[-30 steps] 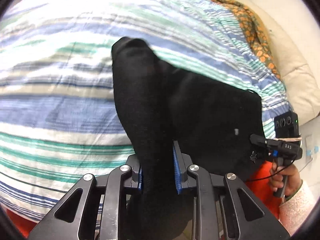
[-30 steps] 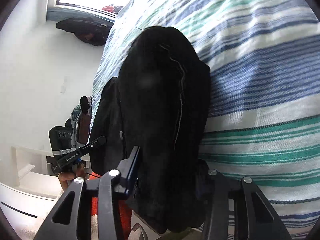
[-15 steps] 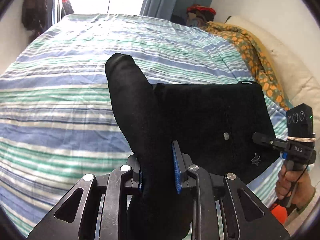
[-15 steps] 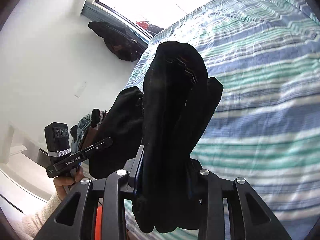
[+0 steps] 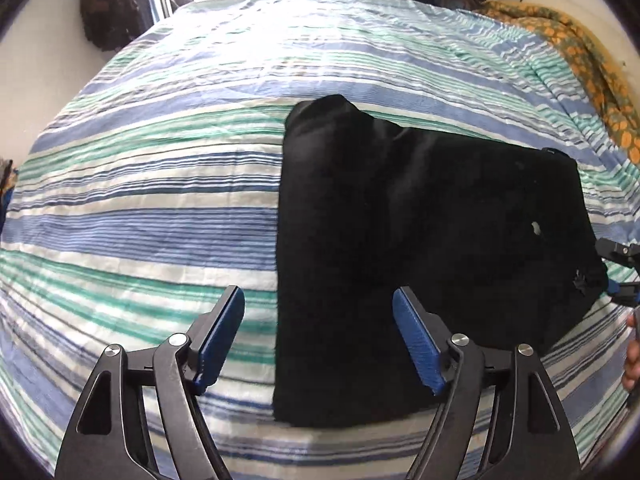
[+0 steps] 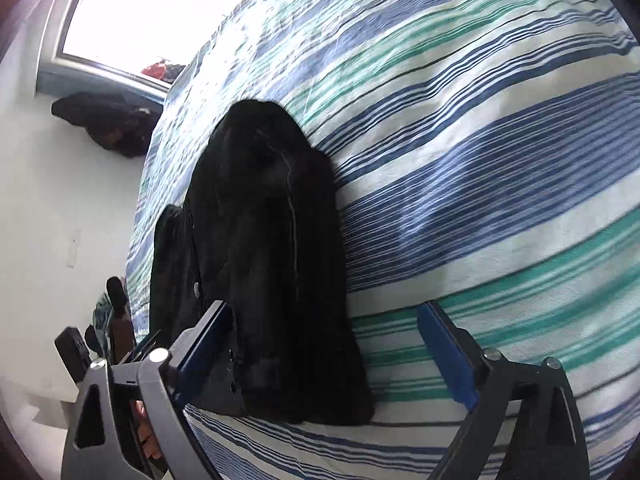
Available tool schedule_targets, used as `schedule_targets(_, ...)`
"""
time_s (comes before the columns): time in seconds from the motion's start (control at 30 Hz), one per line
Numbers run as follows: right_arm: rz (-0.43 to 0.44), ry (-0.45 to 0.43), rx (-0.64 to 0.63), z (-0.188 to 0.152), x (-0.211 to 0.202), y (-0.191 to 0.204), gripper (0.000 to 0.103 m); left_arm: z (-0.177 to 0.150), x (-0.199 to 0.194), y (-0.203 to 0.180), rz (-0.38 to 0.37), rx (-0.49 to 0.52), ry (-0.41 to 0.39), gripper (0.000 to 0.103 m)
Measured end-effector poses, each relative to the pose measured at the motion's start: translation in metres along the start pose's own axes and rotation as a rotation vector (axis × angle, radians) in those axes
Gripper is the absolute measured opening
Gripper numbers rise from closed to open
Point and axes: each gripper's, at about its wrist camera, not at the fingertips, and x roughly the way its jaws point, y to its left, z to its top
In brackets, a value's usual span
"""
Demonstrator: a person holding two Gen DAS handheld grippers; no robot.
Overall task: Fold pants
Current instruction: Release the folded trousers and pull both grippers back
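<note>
The black pants [image 5: 420,240] lie folded on the striped bedspread [image 5: 140,200], a dark block with a rounded hump at the far end. The left gripper [image 5: 319,336] hovers over the near edge, its 2 blue-padded fingers [image 5: 218,340] spread wide and holding nothing. From the other side, the right gripper [image 6: 324,344] is spread wide too, fingers [image 6: 446,356] clear of the cloth, the folded pants [image 6: 264,260] lying between them and ahead. A pale seam line runs down the top layer. An orange patterned blanket [image 5: 580,60] sits bunched along the bed's far right edge.
</note>
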Motion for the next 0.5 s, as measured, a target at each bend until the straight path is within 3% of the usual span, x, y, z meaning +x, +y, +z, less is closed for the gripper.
schedule_targets(0.13, -0.14, -0.132, -0.176, -0.003, -0.056, 0.032, 0.103, -0.026, -0.058, -0.003, 0.068, 0.012, -0.089, 0.098)
schedule_targets(0.23, -0.25, -0.196, -0.36, -0.033, -0.097, 0.07, 0.103, -0.044, -0.101, -0.013, 0.106, 0.038, -0.165, 0.101)
schedule_targets(0.3, -0.306, -0.237, -0.469, -0.063, -0.12, 0.095, 0.103, -0.057, -0.123, -0.017, 0.137, 0.044, -0.167, 0.101)
schedule_targets(0.5, -0.319, -0.264, -0.569, -0.149, -0.152, 0.125, 0.103, -0.091, -0.17, -0.016, 0.164, 0.024, -0.177, 0.101)
